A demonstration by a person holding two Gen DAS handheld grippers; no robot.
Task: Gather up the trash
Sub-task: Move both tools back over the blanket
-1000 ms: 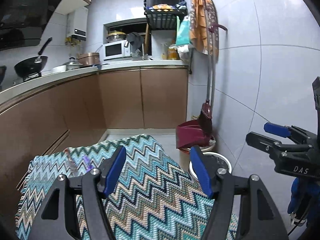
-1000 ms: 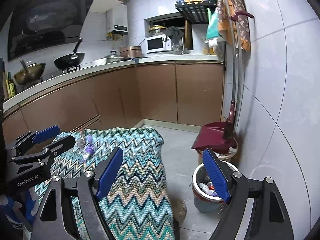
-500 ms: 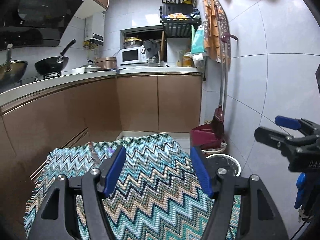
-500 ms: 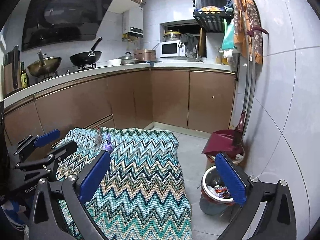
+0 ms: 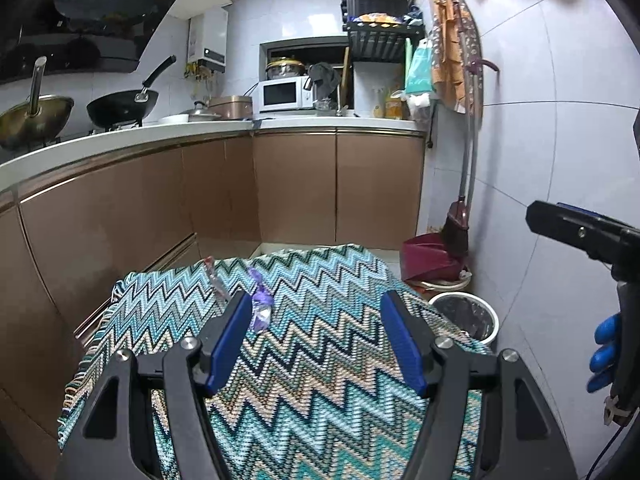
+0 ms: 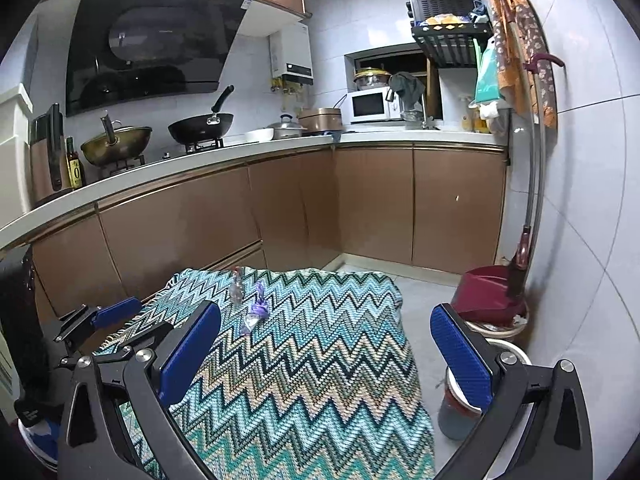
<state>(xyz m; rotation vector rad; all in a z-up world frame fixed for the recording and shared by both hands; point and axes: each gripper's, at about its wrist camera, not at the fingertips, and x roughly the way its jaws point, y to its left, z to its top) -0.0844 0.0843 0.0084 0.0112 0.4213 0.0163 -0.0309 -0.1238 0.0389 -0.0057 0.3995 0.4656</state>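
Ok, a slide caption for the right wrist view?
Open right gripper above zigzag-patterned blanket bearing a purple crinkled wrapper and clear wrapper.

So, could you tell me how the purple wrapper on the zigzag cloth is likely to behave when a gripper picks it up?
The purple wrapper looks like thin, crinkled film with twisted ends, so it is probably very light and floppy. It will likely crush flat between the pads rather than resist. Lying on the soft zigzag cloth, it may slide or snag when nudged; rolling seems unlikely.
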